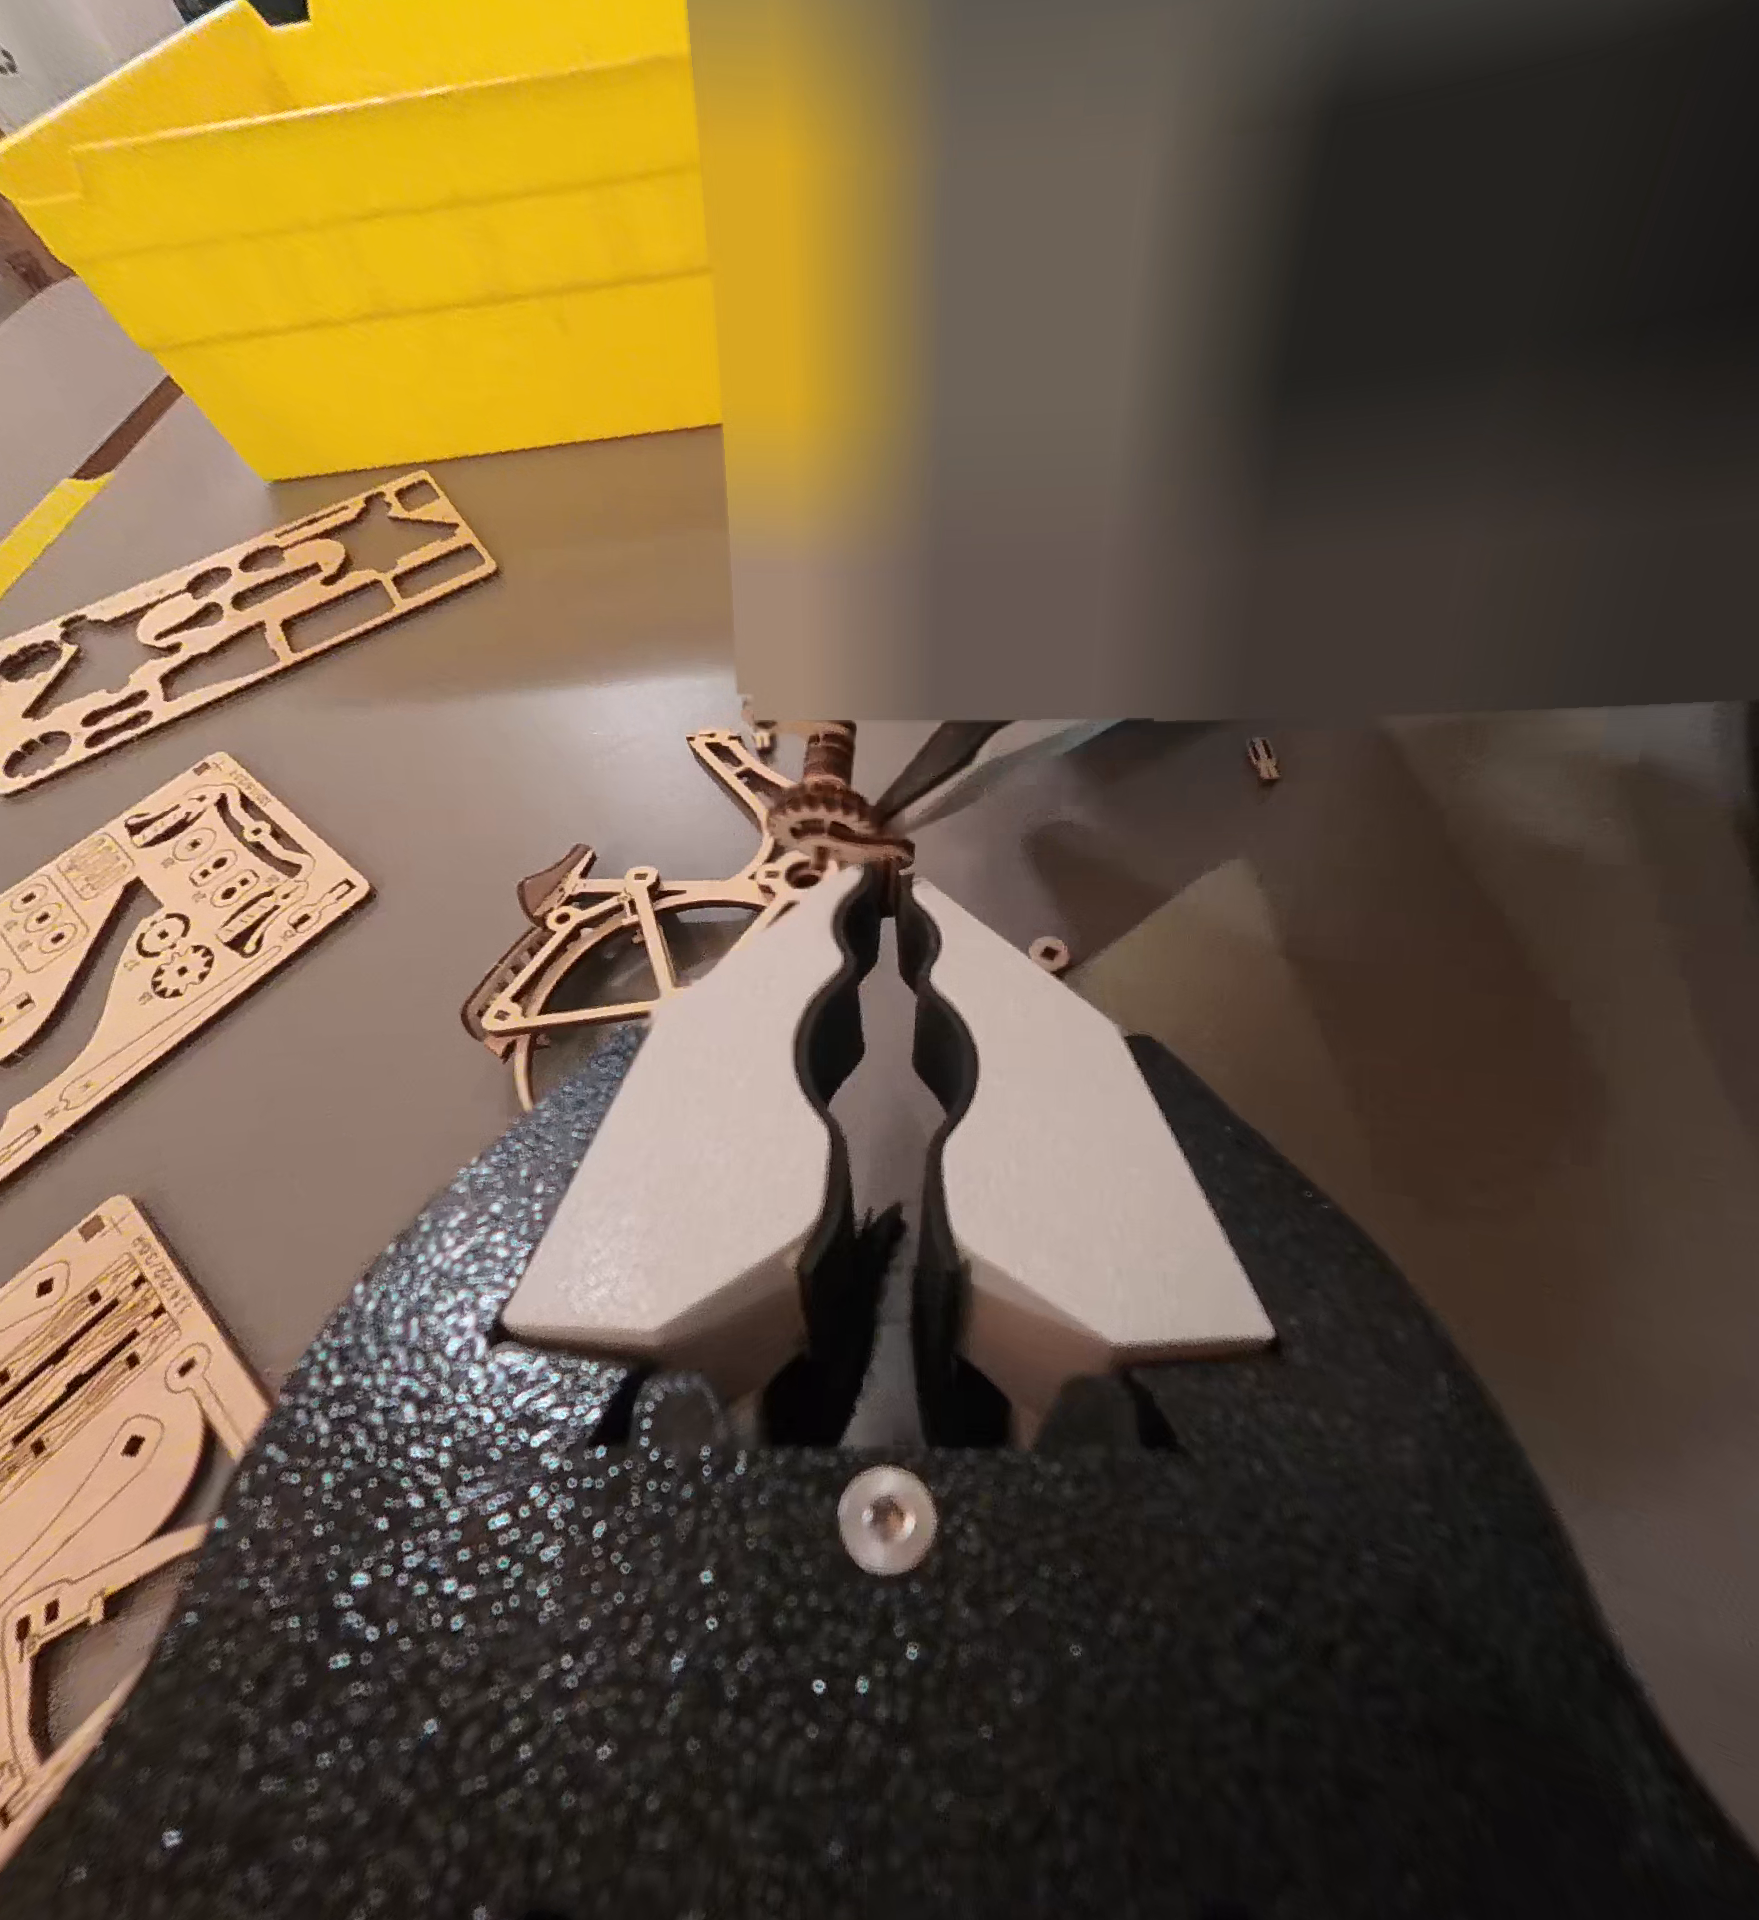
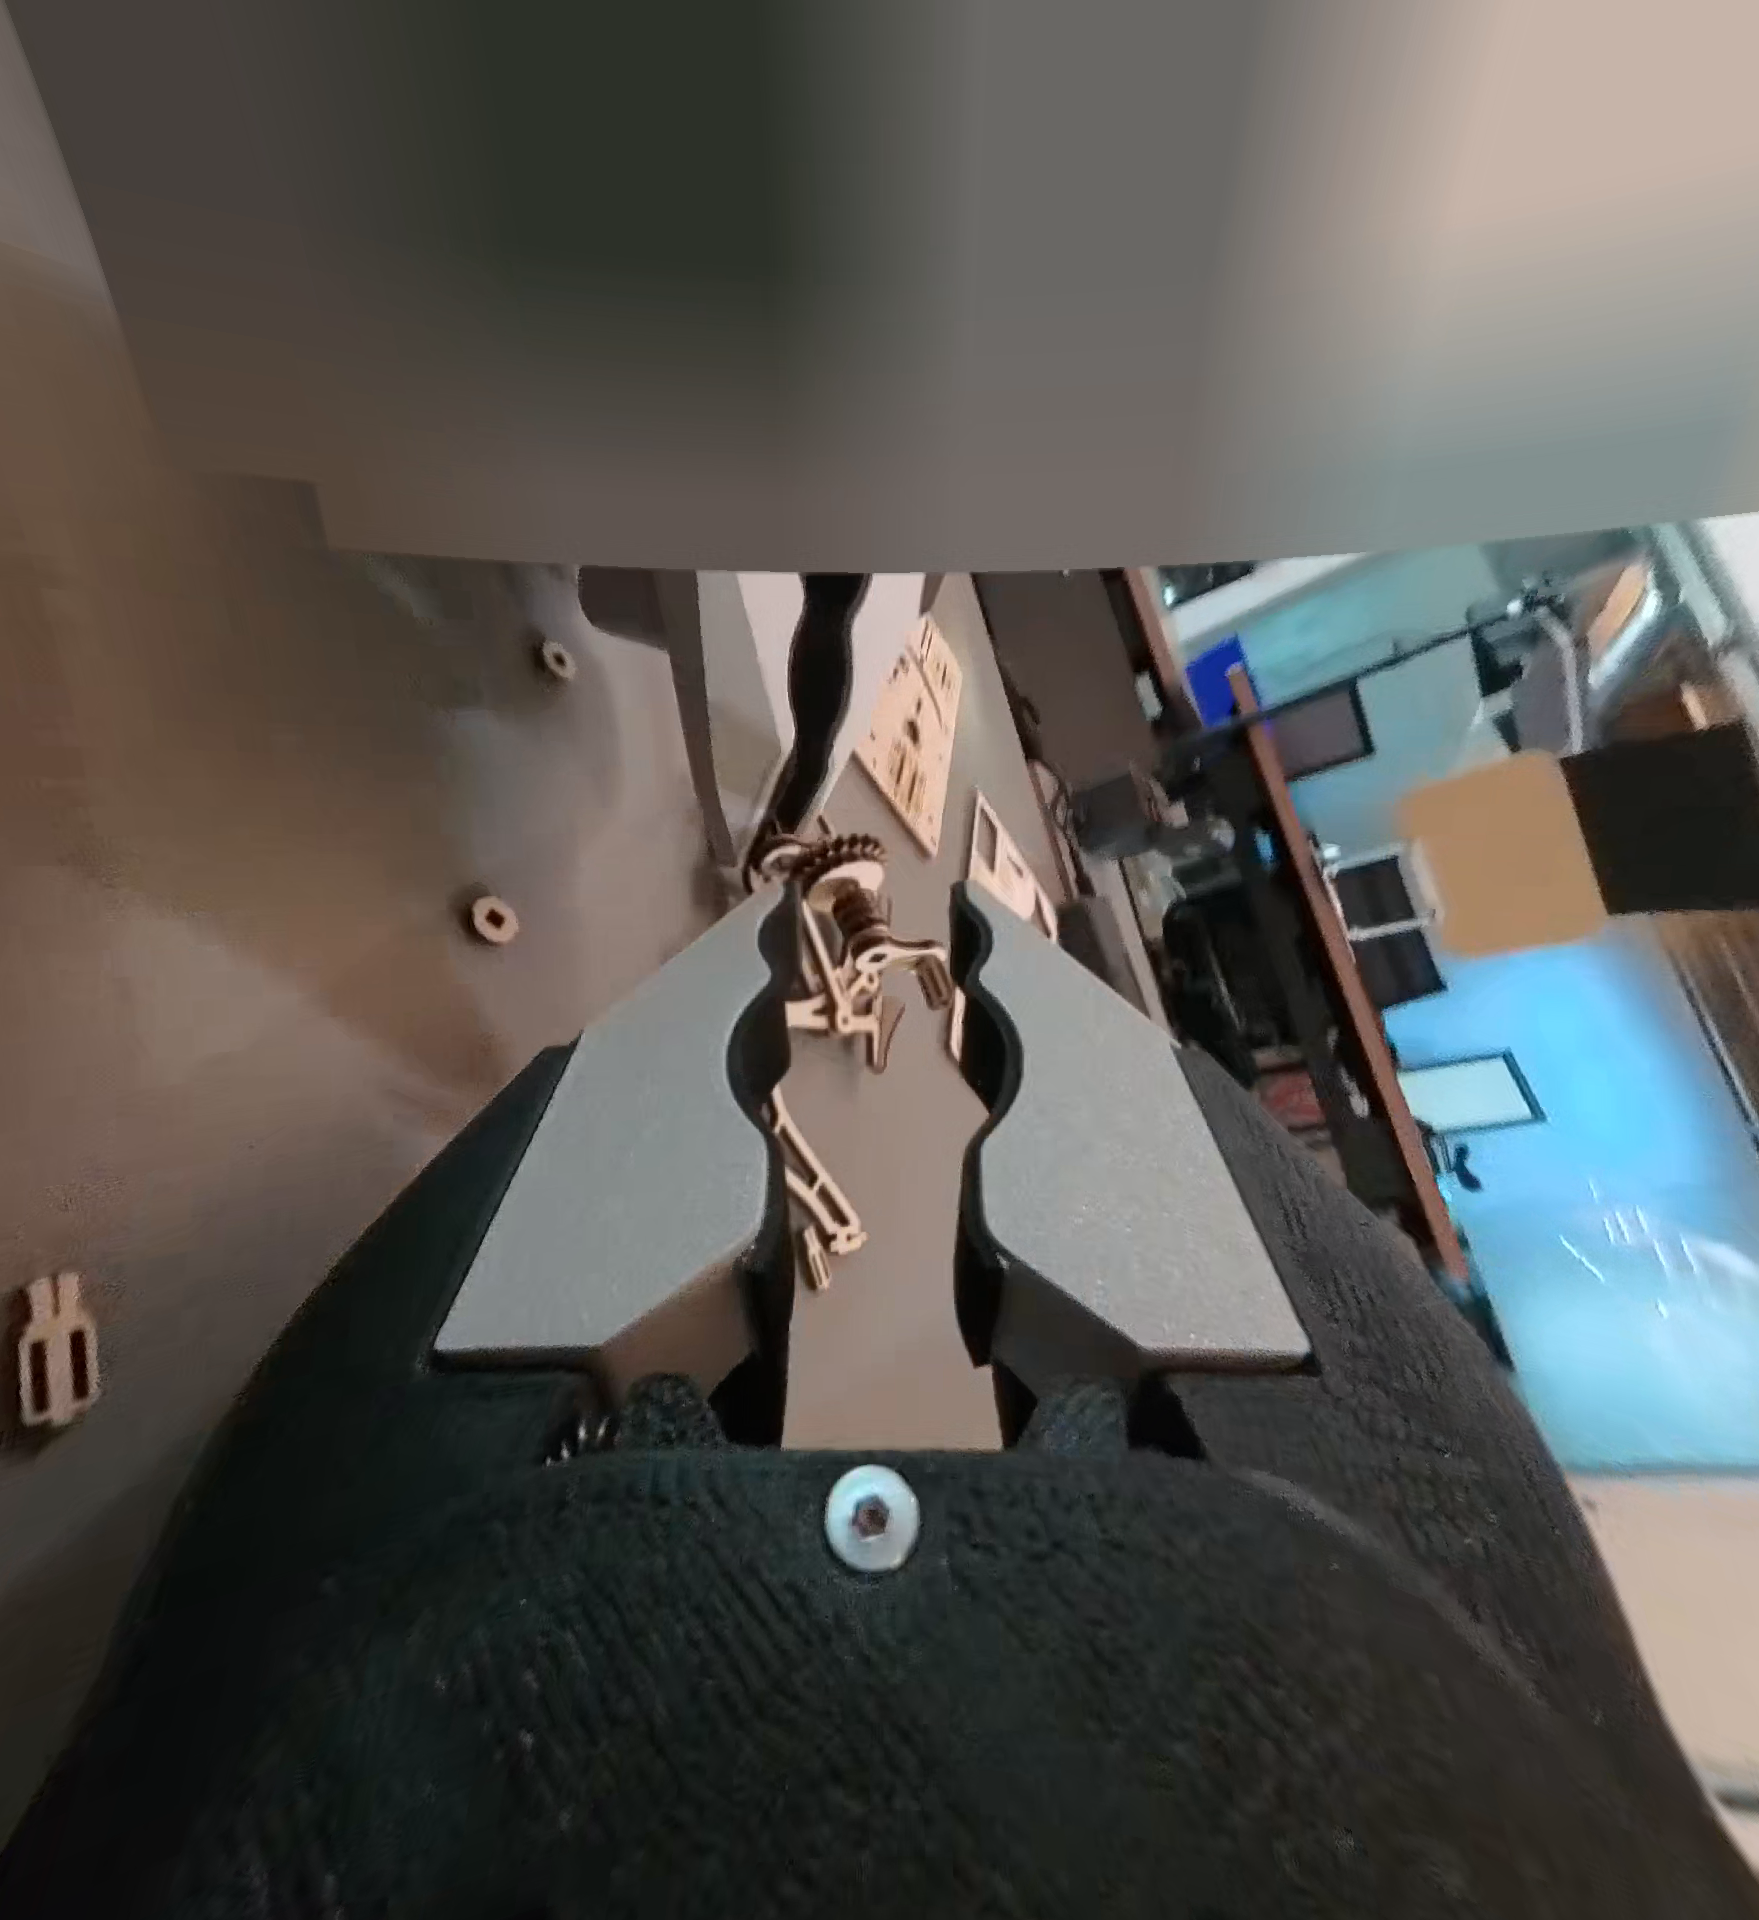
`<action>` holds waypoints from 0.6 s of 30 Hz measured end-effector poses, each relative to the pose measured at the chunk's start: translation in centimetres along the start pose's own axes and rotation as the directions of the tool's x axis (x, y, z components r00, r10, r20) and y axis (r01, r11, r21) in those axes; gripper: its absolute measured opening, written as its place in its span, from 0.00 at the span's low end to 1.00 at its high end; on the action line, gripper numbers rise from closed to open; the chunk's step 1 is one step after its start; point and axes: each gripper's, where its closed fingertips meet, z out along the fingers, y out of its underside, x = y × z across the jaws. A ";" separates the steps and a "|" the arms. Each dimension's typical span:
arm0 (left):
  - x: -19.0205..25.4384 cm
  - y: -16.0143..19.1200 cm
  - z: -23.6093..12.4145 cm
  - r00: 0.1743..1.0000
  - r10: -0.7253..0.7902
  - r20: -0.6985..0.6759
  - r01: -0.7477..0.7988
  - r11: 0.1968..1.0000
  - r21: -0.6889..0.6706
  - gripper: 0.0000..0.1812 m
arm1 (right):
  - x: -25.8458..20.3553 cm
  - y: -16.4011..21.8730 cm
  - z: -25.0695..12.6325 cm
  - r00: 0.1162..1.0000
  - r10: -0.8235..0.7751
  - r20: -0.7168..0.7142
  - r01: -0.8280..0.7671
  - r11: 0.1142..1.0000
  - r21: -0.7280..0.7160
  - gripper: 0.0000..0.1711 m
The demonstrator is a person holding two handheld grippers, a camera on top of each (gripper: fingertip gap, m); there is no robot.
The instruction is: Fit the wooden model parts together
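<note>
Beside the punched-out wooden sheets [image 1: 231,623] on the grey tabletop [image 1: 563,582], the half-built wooden bicycle model [image 1: 636,935] lies on its side, and everything I do centres on it. My left gripper [image 1: 880,883] has its fingers [image 1: 750,1039] clenched down on the model at its crank end, right by the small toothed gear [image 1: 828,826], and I read this as the steadying hold. My right gripper [image 2: 864,914] hovers at the same gear cluster [image 2: 833,862] from the opposite side, its fingers [image 2: 667,1091] spread apart and gripping nothing, with the model's frame showing in the gap between them. The step in hand, as I judge it, is seating or adjusting a piece at the gear, so I should keep the left clamp firm but not crushing, since the thin laser-cut wood will likely snap if twisted. I would bring the right fingers in squarely around the gear part and press straight along its slot, not at a slant. Loose bits lie to the right of the model: two small square-holed washers [image 2: 493,916] and a little slotted connector [image 2: 54,1351], well apart from it. A yellow bin [image 1: 387,260] stands behind the sheets, far from the model.
</note>
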 end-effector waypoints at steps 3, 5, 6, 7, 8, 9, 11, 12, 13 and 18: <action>0.4 0.4 0.2 1.000 0.009 -0.009 -0.009 0.999 -0.032 0.00 | -1.1 1.0 0.7 0.998 -0.028 0.049 0.032 0.996 -0.082 0.14; 0.5 0.7 0.4 0.999 0.045 0.001 -0.045 0.997 -0.058 0.00 | -1.6 1.2 0.9 0.996 -0.058 0.068 0.066 0.991 -0.115 0.09; 0.5 0.9 0.5 0.998 0.064 0.007 -0.063 0.996 -0.067 0.00 | -1.8 1.3 1.0 0.995 -0.066 0.080 0.076 0.988 -0.133 0.08; 0.6 1.0 0.5 0.997 0.076 0.010 -0.075 0.995 -0.071 0.00 | -1.9 1.4 1.0 0.994 -0.065 0.088 0.078 0.986 -0.147 0.07; 0.5 0.9 0.4 0.996 0.083 0.018 -0.082 0.995 -0.064 0.00 | -1.9 1.4 1.0 0.995 -0.059 0.086 0.072 0.985 -0.156 0.07; 0.4 0.6 0.3 0.996 0.087 0.029 -0.085 0.995 -0.047 0.00 | -1.8 1.4 0.9 0.996 -0.043 0.078 0.055 0.986 -0.159 0.07; 0.3 -0.1 0.0 0.995 0.083 0.057 -0.084 0.996 0.005 0.01 | -1.3 1.2 0.8 0.999 0.010 0.050 -0.003 0.990 -0.139 0.06; 0.3 -0.4 -0.1 0.995 0.072 0.064 -0.073 0.997 0.021 0.03 | -1.1 1.1 0.7 0.998 0.048 0.035 -0.043 0.992 -0.121 0.06; 0.6 -0.3 -0.1 0.997 0.057 0.052 -0.058 0.998 0.016 0.11 | -1.1 1.1 0.7 0.996 0.085 0.025 -0.082 0.991 -0.105 0.06; 0.7 -0.7 -0.3 0.999 -0.048 0.012 0.047 0.998 0.047 0.15 | -1.2 0.7 0.7 0.999 0.007 -0.038 -0.009 0.998 -0.055 0.04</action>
